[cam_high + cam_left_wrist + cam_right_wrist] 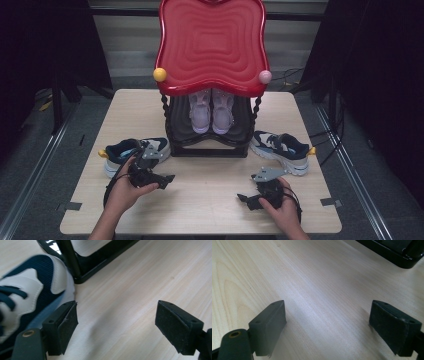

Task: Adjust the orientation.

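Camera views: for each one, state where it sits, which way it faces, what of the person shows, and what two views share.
High view: above the person's side, facing forward and down on the table and red rack; both hands with grippers show.
Left gripper view: rides the left gripper, facing the navy shoe; its open fingers show.
Right gripper view: rides the right gripper, facing bare tabletop; open fingers show.
Shared: both gripper views catch the rack's black base.

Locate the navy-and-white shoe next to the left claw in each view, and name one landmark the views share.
High view: the left shoe lies on the table's left side, its toe by the black rack.
Left gripper view: the shoe is at the left edge, beside the left jaw.
Right gripper view: not in it.
Shared landmark: the rack's black base.
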`<state>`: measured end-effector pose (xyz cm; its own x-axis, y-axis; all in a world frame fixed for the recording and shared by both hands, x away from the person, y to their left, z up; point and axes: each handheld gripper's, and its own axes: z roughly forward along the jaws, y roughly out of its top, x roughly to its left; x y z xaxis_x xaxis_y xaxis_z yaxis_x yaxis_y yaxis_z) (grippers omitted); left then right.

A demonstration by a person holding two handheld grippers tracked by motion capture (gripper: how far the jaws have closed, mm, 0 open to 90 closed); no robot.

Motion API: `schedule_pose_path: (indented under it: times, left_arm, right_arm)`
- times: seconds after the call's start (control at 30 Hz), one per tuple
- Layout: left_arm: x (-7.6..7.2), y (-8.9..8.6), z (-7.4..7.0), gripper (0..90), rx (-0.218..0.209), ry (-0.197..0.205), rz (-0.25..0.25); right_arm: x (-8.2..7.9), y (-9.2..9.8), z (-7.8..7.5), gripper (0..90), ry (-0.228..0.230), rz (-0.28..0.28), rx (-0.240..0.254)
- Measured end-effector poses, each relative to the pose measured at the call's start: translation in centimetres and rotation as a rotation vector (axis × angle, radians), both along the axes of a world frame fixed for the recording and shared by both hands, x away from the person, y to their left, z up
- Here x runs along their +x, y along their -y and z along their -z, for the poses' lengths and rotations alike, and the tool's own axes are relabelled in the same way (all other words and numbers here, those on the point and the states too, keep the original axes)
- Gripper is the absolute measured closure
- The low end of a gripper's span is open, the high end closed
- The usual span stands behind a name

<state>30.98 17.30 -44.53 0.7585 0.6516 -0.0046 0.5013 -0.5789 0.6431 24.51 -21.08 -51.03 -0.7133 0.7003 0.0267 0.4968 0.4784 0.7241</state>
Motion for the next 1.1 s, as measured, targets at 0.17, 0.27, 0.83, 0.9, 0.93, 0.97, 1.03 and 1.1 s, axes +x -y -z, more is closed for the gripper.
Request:
schedule_pose_path:
  times: [0.17,0.27,0.83,0.9,0.93,0.97,1.03,1.1]
  left_arm:
    - [0.4,-0.3,-0.9,17.7,0.014,0.003,-0.008]
    - [0.7,-0.6,-1.4,17.7,0.013,0.006,-0.011]
    - [1.8,-3.3,-2.9,20.5,0.018,0.019,-0.046]
    - [1.6,-3.2,-3.0,20.3,0.039,0.026,-0.043]
    - [1.6,-3.2,-3.1,20.1,0.047,0.024,-0.038]
    - [1.5,-3.3,-3.2,19.8,0.053,0.025,-0.036]
    - [1.4,-3.5,-3.3,19.6,0.05,0.027,-0.045]
    - [1.3,-3.9,-3.6,19.6,0.066,0.033,-0.061]
  right_arm:
    - [0.0,0.0,0.0,13.3,0.0,0.0,0.0]
    - [0.0,0.0,0.0,13.3,0.0,0.0,0.0]
    - [0.0,0.0,0.0,13.3,0.0,0.0,0.0]
    - [0.0,0.0,0.0,13.3,0.0,0.0,0.0]
    - [0.0,0.0,0.0,13.3,0.001,0.0,0.0]
    - [0.0,0.0,0.0,13.3,-0.002,0.002,0.0]
    - [0.0,0.0,0.0,13.3,-0.002,0.002,0.0]
    - [0.0,0.0,0.0,13.3,-0.002,0.002,0.0]
